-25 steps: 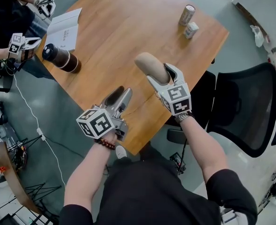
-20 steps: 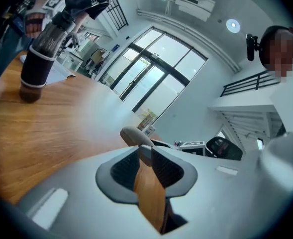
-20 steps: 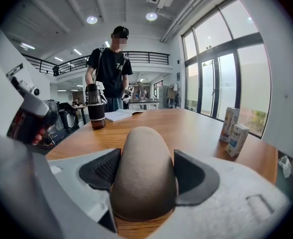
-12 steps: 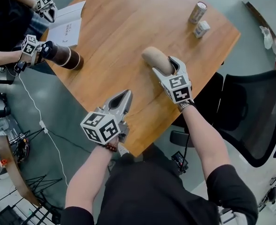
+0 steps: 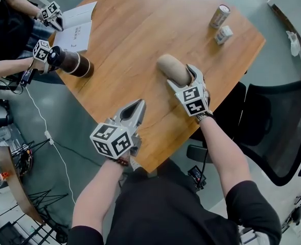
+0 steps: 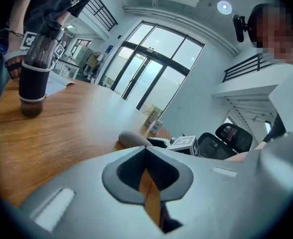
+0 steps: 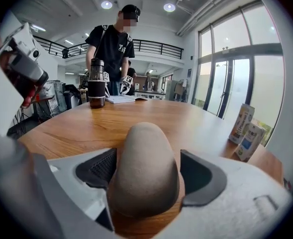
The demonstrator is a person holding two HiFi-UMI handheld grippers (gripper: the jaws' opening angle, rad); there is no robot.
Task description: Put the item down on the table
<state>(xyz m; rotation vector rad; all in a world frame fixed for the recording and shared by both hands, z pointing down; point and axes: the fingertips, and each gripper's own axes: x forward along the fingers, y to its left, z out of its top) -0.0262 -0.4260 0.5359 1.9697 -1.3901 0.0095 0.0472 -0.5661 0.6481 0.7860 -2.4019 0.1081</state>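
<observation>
The right hand-held gripper is opening its jaws around a tan, rounded oblong item, which lies on the wooden table near its middle. A gap shows beside one pad. At the item's 7 o'clock, the left hand-held gripper hovers over the table's near edge, jaws pressed together on nothing. A dark cylindrical flask stands at 9 o'clock.

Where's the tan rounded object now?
The tan rounded object lies on the wooden table, right of centre in the head view, between the right gripper's opening jaws, short of the tall can and white carton.
</observation>
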